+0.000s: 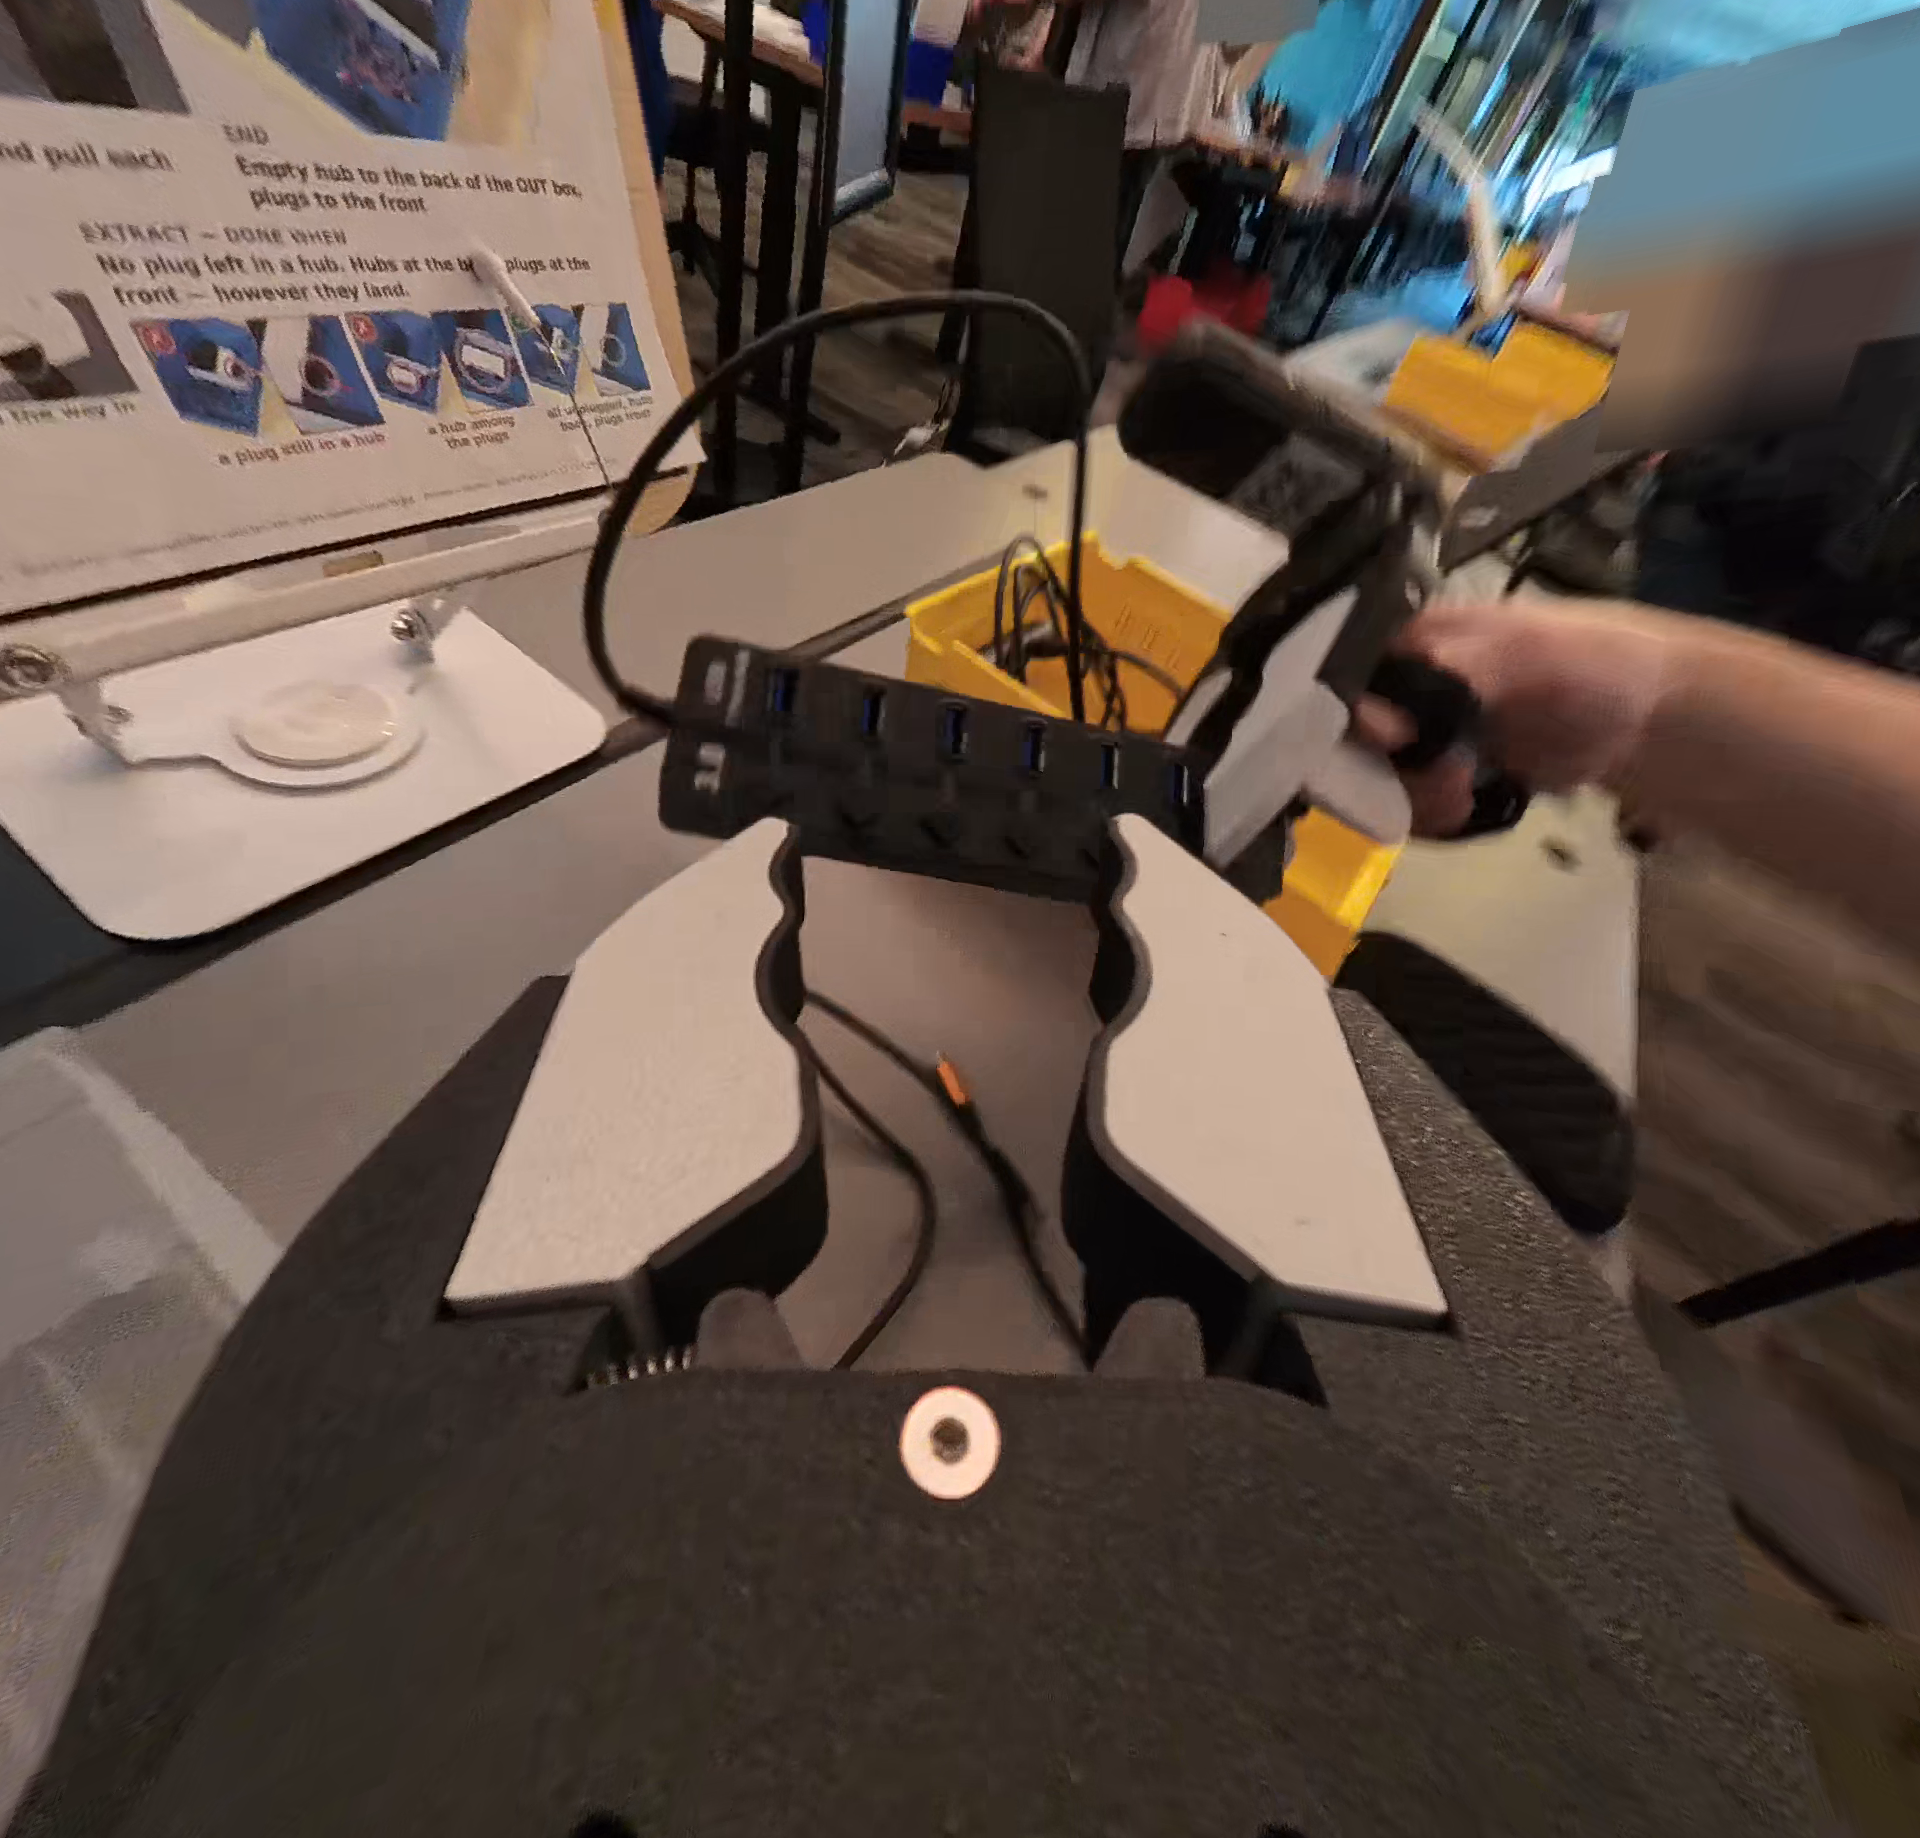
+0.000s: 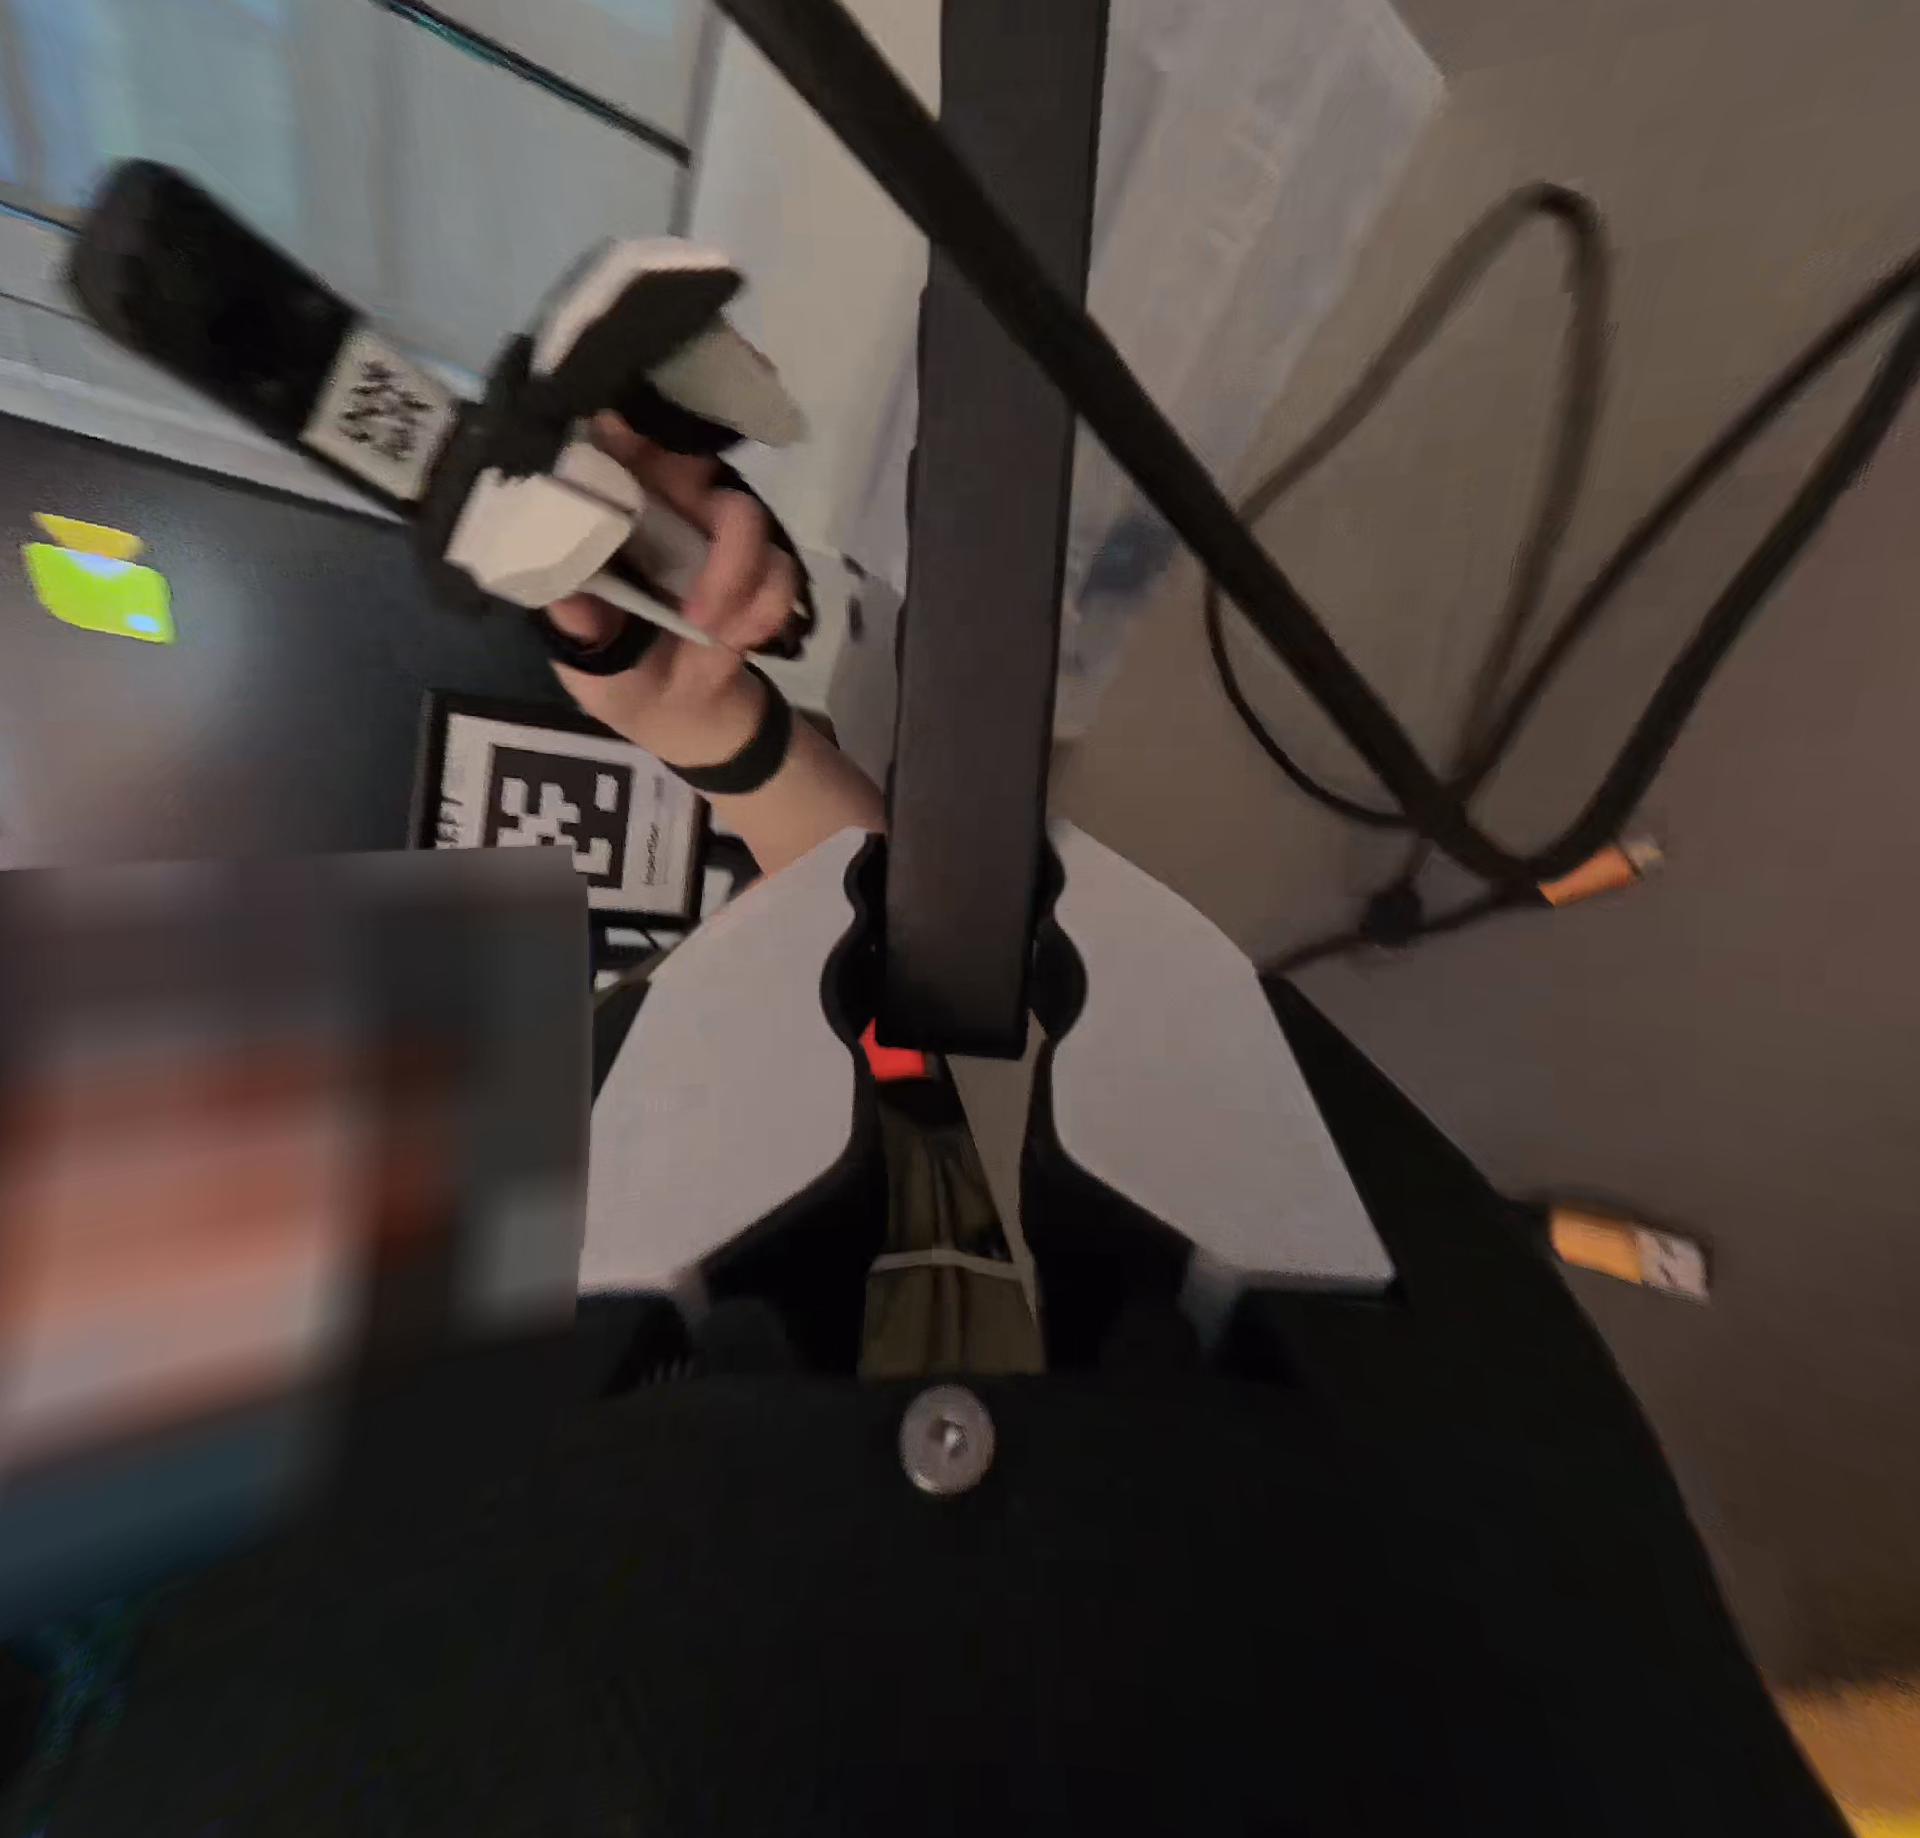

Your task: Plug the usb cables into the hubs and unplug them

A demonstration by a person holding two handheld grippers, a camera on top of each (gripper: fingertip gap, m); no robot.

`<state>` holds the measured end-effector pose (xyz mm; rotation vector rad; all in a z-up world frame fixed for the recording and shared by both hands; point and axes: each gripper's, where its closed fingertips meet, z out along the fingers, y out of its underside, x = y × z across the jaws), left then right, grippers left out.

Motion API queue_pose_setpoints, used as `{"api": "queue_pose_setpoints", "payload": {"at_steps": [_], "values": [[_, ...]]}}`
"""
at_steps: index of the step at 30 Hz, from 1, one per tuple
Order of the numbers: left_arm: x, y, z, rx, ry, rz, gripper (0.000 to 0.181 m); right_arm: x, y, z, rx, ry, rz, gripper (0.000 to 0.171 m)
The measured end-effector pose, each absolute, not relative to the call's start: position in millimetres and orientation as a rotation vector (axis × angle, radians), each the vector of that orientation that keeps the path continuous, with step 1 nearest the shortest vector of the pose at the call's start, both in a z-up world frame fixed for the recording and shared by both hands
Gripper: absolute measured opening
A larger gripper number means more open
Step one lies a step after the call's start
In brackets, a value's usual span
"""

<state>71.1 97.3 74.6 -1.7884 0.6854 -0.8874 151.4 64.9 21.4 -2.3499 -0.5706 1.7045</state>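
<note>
Above grey table, right gripper jaws pinch black hub; left gripper jaws spread beneath it.

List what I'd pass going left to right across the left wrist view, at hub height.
White stand base → black USB hub → yellow bin → right claw → person's hand.

The gap between the left gripper's fingers is blocked at the tips by the hub. Behind the hub, the way is barred by the yellow bin. To the left, the sign stand is met. Loose cables are strewn across the table.
</note>
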Motion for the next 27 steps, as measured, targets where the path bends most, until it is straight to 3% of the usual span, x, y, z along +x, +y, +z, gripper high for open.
{"api": "queue_pose_setpoints", "payload": {"at_steps": [3, 6, 14, 18, 20, 22, 27], "values": [[64, 100, 93, -1.711, 0.552, -1.052, 0.042, 147, 65, 44, -2.036, -0.468, 1.838, 0.026], [62, 99, 98, -1.687, 0.546, -1.06, 0.043, 145, 66, 57, -1.788, -0.487, 1.835, 0.026], [92, 80, 102, -1.574, 0.67, -1.28, 0.071, 110, 49, 64, -1.443, -0.638, 1.771, 0.026], [104, 72, 101, -1.508, 0.755, -1.286, 0.07, 96, 48, 73, -1.327, -0.704, 1.81, 0.026], [105, 73, 98, -1.494, 0.776, -1.261, 0.059, 86, 44, 71, -1.298, -0.777, 1.766, 0.026], [104, 67, 104, -1.422, 0.805, -1.312, 0.031, 75, 41, 66, -1.302, -0.845, 1.718, 0.027], [105, 61, 101, -1.417, 0.9, -1.301, 0.028, 75, 37, 58, -1.323, -1.041, 1.519, 0.037]]}}
